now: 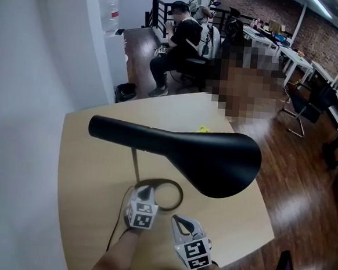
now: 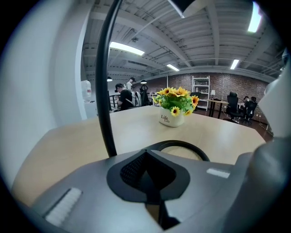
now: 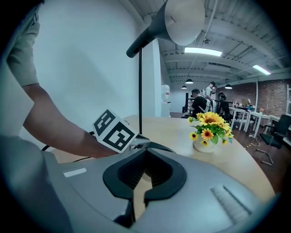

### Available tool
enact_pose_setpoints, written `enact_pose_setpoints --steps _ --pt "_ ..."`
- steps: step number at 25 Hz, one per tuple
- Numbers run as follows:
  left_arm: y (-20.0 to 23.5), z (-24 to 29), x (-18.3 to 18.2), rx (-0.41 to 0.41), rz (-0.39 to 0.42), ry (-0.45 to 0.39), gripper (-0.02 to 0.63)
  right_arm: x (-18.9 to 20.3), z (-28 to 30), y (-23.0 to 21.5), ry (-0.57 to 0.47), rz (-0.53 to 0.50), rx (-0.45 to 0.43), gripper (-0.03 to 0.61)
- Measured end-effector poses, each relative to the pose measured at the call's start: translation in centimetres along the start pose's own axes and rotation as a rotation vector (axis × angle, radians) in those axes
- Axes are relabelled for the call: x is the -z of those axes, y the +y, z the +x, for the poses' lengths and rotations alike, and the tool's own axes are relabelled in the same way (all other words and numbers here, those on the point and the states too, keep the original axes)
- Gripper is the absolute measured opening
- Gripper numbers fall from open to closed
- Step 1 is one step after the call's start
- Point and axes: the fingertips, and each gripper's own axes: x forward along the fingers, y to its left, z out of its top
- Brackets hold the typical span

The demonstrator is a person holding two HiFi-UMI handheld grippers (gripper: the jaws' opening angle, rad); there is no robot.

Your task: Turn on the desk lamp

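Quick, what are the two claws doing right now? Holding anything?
Left claw: shut, holding nothing, near the desk lamp's ring base.
Right claw: shut, holding nothing.

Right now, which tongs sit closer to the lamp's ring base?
The left tongs, tip right at the ring base; the right tongs hang back toward the table edge.

Black desk lamp [image 1: 214, 158], yellow flowers [image 2: 175, 98], white pot [image 2: 170, 119]
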Motion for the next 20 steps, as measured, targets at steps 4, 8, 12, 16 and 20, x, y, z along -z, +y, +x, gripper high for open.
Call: enact_pose_setpoints --steps 4,8,12,16,20 --pt "0.0 -1.9 -2.1 -0.027 -0.006 -0.055 -0.006 -0.3 -0.2 -0.1 -0.008 0.006 0.009 -0.002" --pt "-0.3 -4.9 -2.5 -0.049 -0.049 -0.1 -0.006 -0.1 -0.6 -0.3 -0.016 0.012 0.022 -0.002" --pt "-1.8 -7.9 -1.9 -0.045 -0.057 -0.121 -0.006 0.1 -1.4 -0.9 -0.018 0.024 0.052 -0.002" --pt "-3.6 -10.9 -2.0 -0.044 -0.045 -0.137 -0.006 0.2 -2.5 -1.0 -0.031 0.032 0.082 -0.002" --pt "-4.7 -14.2 -3.2 -0.043 -0.057 -0.184 -0.006 0.3 -3.6 -0.8 -0.049 0.052 0.109 -0.002"
